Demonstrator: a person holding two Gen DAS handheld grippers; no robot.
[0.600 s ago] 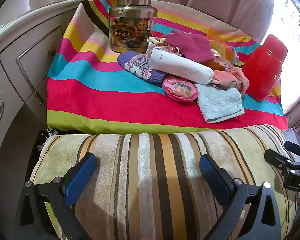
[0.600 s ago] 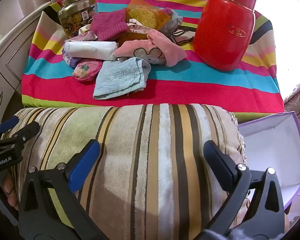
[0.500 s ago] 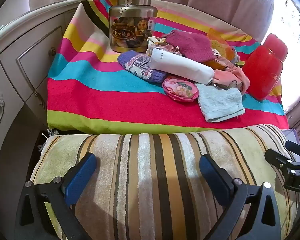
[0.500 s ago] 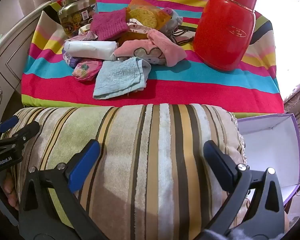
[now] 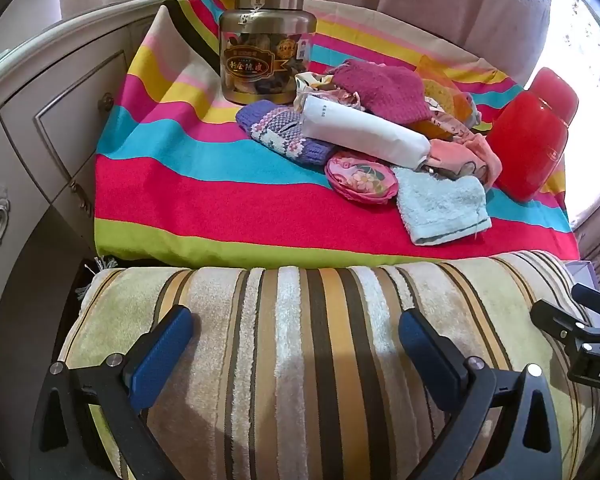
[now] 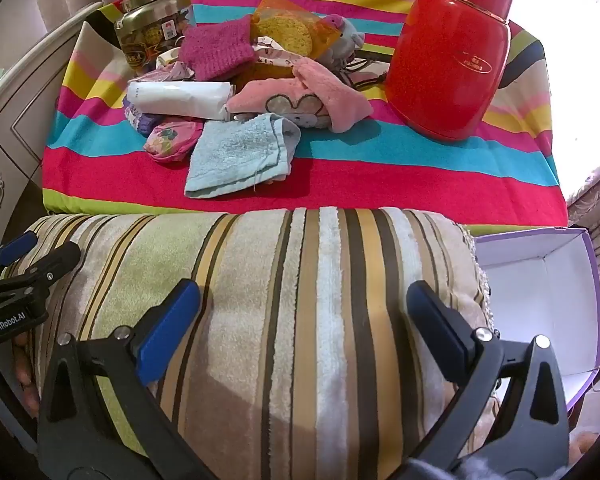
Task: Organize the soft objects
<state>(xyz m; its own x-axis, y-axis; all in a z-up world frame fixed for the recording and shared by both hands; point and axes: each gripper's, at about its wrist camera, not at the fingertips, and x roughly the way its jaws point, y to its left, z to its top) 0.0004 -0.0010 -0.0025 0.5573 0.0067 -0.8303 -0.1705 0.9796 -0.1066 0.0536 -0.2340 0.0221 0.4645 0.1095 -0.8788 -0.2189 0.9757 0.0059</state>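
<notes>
A plush striped cushion [image 5: 320, 344] fills the near foreground; it also shows in the right wrist view [image 6: 284, 320]. My left gripper [image 5: 296, 344] is open, its fingers spread wide over the cushion's left part. My right gripper [image 6: 304, 320] is open the same way over its right part. Whether the pads touch the cushion I cannot tell. Behind, on a striped cloth [image 5: 220, 196], lies a pile of soft items: a light blue towel [image 6: 240, 156], a pink cloth [image 6: 300, 96], a magenta knit [image 5: 384, 88], a purple knit [image 5: 284, 132], a white roll [image 5: 364, 132], a flowered pouch [image 5: 360, 178].
A glass jar [image 5: 266, 60] stands at the back left of the cloth and a red jar [image 6: 452, 56] at the right. An open white box with purple rim [image 6: 540, 300] sits right of the cushion. A cream cabinet with drawers [image 5: 40, 120] is on the left.
</notes>
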